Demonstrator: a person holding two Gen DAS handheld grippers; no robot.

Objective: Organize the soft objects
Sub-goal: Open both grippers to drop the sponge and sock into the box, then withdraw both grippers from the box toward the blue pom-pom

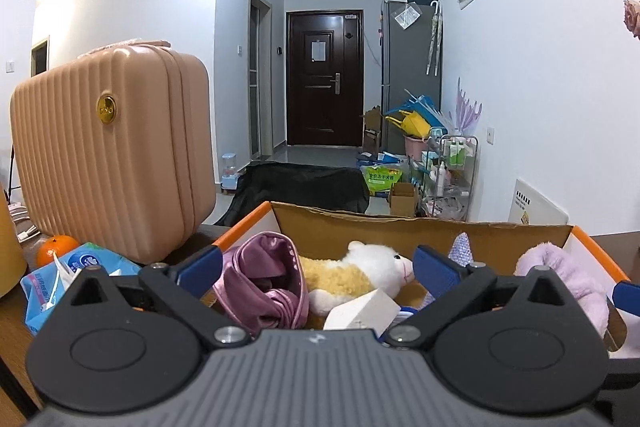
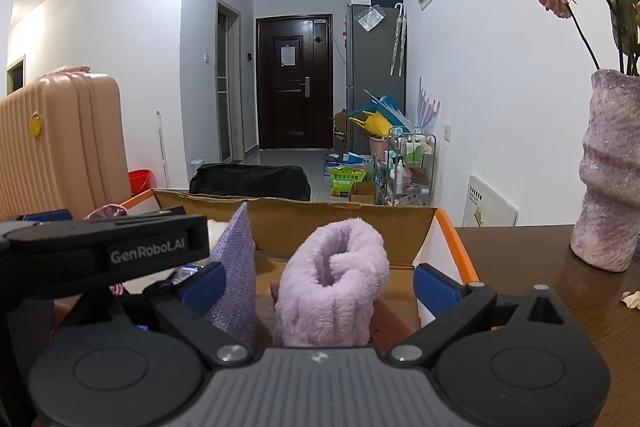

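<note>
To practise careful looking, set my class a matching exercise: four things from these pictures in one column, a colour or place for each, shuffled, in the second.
Things:
1. plush lamb
2. satin cloth
3. fluffy towel
4. vase

Descriptions:
A. lilac, rolled, in the box between the right gripper's open fingers
B. on the brown table, outside the box
C. white and yellow, lying in the box
D. shiny mauve, bunched at the box's left side

Pairs: 1-C, 2-D, 3-A, 4-B

Bright ceiling glare; fisheye-bent edges; perhaps soft foreground
</note>
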